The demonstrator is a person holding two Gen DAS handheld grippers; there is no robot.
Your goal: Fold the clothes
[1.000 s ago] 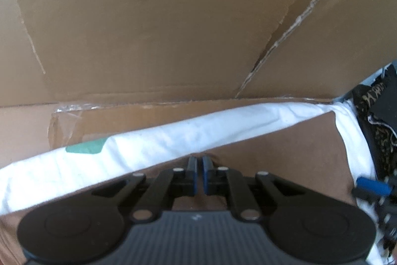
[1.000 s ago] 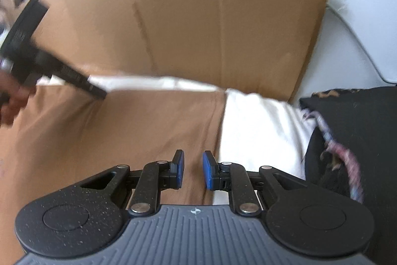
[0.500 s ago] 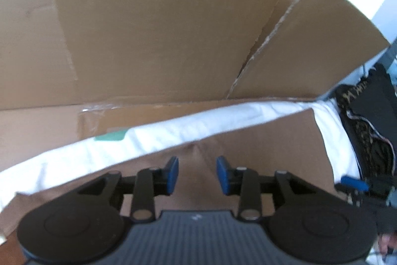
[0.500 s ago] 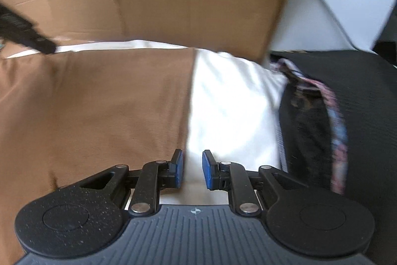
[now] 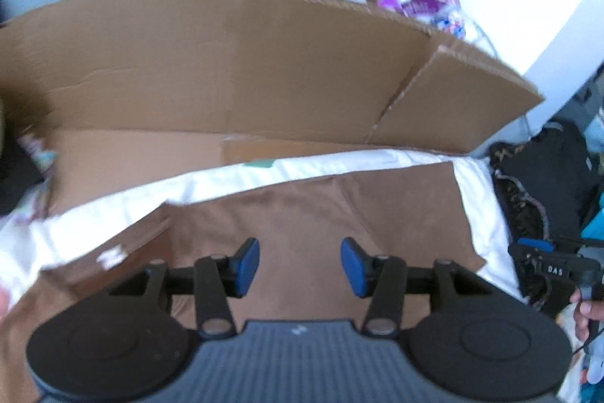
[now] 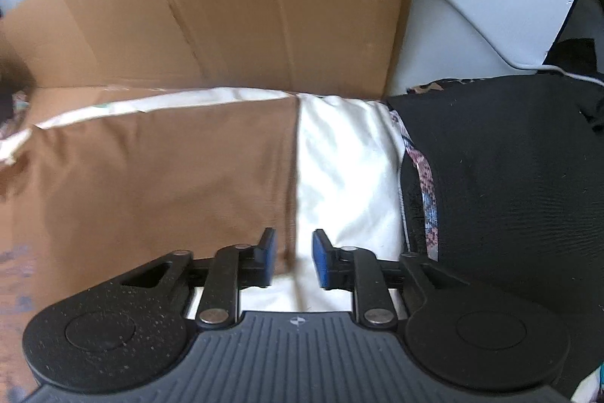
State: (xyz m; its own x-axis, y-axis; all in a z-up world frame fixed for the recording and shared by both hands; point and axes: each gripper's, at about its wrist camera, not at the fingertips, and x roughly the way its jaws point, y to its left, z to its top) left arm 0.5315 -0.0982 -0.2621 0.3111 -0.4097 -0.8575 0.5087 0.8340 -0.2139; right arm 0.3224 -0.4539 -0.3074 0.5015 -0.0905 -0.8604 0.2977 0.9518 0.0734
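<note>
The brown cloth (image 5: 302,214) runs under the left gripper (image 5: 300,265), its near part hidden, and its left end is blurred. Left of the cloth, a patterned scrap (image 5: 37,153) is too smeared to identify. Right of it, a hand (image 5: 585,312) is cut off by the edge, perhaps gripping a handle.

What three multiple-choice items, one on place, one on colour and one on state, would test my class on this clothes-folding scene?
1. Where does the black garment lie relative to the brown garment?
A. To its right
B. On top of it
C. Under it

2. What colour is the cloth between those two garments?
A. Green
B. White
C. Red

3. How do the left gripper jaws stand?
A. Shut on brown fabric
B. Wide apart, holding nothing
C. Shut on cardboard

Key: 1 A, black lies right of the white strip. 2 B, the strip is white. 3 B, brown fabric shows in the gap between the blue pads.
</note>
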